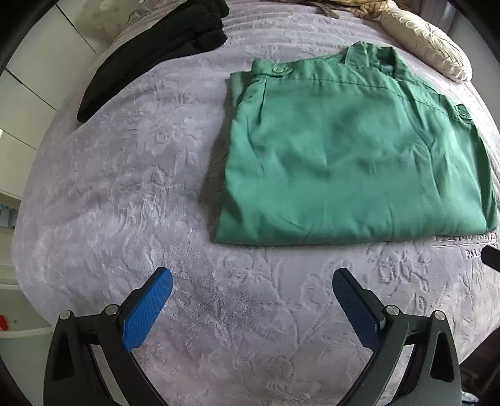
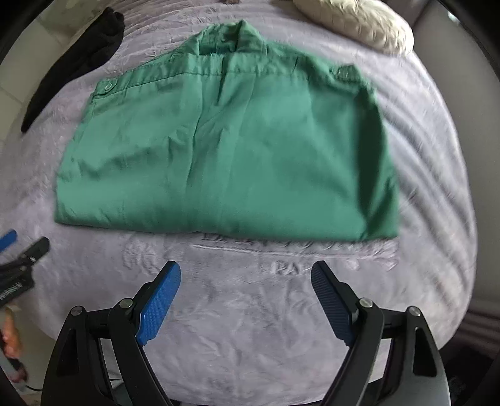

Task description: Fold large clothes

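Note:
A green shirt [image 1: 353,162] lies folded into a rectangle on the grey bed cover [image 1: 131,193], collar at the far side. It also shows in the right wrist view [image 2: 231,153]. My left gripper [image 1: 251,278] is open and empty above the cover, near the shirt's near left corner. My right gripper [image 2: 246,271] is open and empty just in front of the shirt's near edge. The left gripper's tips also show at the left edge of the right wrist view [image 2: 22,242].
A black garment [image 1: 156,53] lies folded at the far left of the bed. A cream cushion [image 1: 428,43] lies at the far right, also in the right wrist view [image 2: 359,22]. White cabinets [image 1: 28,103] stand to the left of the bed.

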